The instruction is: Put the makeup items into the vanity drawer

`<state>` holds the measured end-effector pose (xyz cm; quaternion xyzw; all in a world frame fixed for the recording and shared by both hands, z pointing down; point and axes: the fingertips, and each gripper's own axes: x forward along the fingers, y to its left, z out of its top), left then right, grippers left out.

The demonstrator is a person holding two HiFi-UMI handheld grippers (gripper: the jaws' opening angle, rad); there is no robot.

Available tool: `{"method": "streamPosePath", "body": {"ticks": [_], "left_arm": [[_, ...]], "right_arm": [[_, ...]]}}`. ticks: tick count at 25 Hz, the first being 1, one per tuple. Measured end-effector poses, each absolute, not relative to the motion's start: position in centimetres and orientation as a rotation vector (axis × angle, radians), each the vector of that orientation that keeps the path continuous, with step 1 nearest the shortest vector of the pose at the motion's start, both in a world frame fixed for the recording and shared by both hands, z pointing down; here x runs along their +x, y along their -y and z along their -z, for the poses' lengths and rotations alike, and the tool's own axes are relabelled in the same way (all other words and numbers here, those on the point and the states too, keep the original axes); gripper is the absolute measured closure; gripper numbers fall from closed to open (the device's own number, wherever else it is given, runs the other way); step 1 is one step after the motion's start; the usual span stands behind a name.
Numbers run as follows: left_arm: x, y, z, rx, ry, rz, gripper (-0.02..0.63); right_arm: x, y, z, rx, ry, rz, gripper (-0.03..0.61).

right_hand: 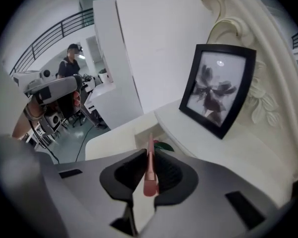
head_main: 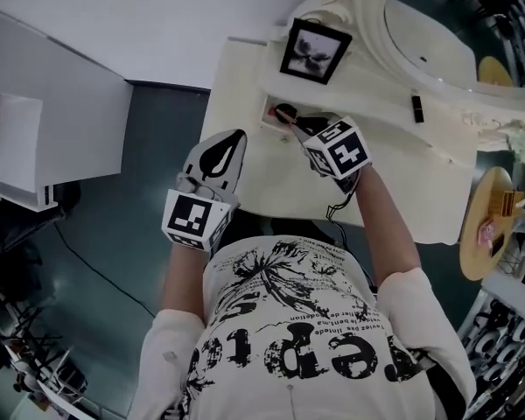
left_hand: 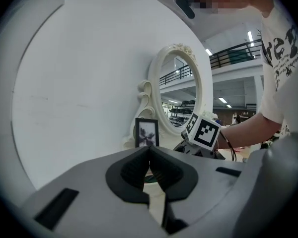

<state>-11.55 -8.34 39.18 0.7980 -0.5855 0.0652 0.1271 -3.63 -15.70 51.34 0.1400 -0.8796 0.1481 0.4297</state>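
Head view: the drawer (head_main: 268,110) stands open in the desk (head_main: 245,178) front, just below the picture frame (head_main: 315,49). The right claw (head_main: 296,126) is right at the opening, which lies at about 10 o'clock from its marker cube. What it carries is too small to tell here. The left claw (head_main: 231,143) hangs off the desk's near edge, at about 8 o'clock from the drawer, so it is clearly the farther one. A small dark tube (head_main: 416,108) stands on the desk at 3 o'clock from the right claw, well apart (probably another makeup item, not sure).

Left gripper view: the left claw's (left_hand: 149,158) tips meet with nothing between them, so it is closed and empty. The frame (left_hand: 146,132) and the mirror (left_hand: 181,93) sit at 12 o'clock, and the right claw's cube is at about 1 o'clock.

Right gripper view: the right claw (right_hand: 150,156) is nearly closed, pinching a thin pink pencil (right_hand: 150,171). The pencil's long axis runs 6 to 12 o'clock, in line with the jaws, with its far tip over the drawer (right_hand: 139,133) straight ahead at 12. Something green (right_hand: 162,146) is already in the drawer. The frame (right_hand: 218,86) is at 2 o'clock.

Judgement: the drop is a right-claw job. The pencil is already lined up with the opening, so the move looks like a short push forward and down before release. The risk is the tip catching the drawer's rim.
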Motion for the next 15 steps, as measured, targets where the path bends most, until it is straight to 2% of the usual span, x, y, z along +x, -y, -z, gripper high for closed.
{"method": "streamPosePath", "body": {"ticks": [8, 9, 10, 13, 15], "left_arm": [[-13.6, 7.6, -40.1, 2.242, 1.778, -0.187, 0.6], [-13.8, 7.6, -40.1, 2.235, 1.783, -0.185, 0.6], [-14.0, 7.5, -40.2, 2.229, 1.786, -0.182, 0.6], [-14.4, 7.7, -40.3, 2.226, 1.786, -0.168, 0.6], [-14.4, 8.0, -40.1, 2.235, 1.78, -0.158, 0.6]], "right_arm": [[-6.5, 16.8, -53.0, 0.315, 2.204, -0.328, 0.51], [-6.7, 16.8, -53.1, 0.316, 2.207, -0.328, 0.475], [-6.8, 16.7, -53.1, 0.311, 2.21, -0.33, 0.409], [-6.8, 16.1, -52.8, 0.286, 2.226, -0.337, 0.35], [-6.5, 15.9, -52.3, 0.29, 2.241, -0.322, 0.341]]}}
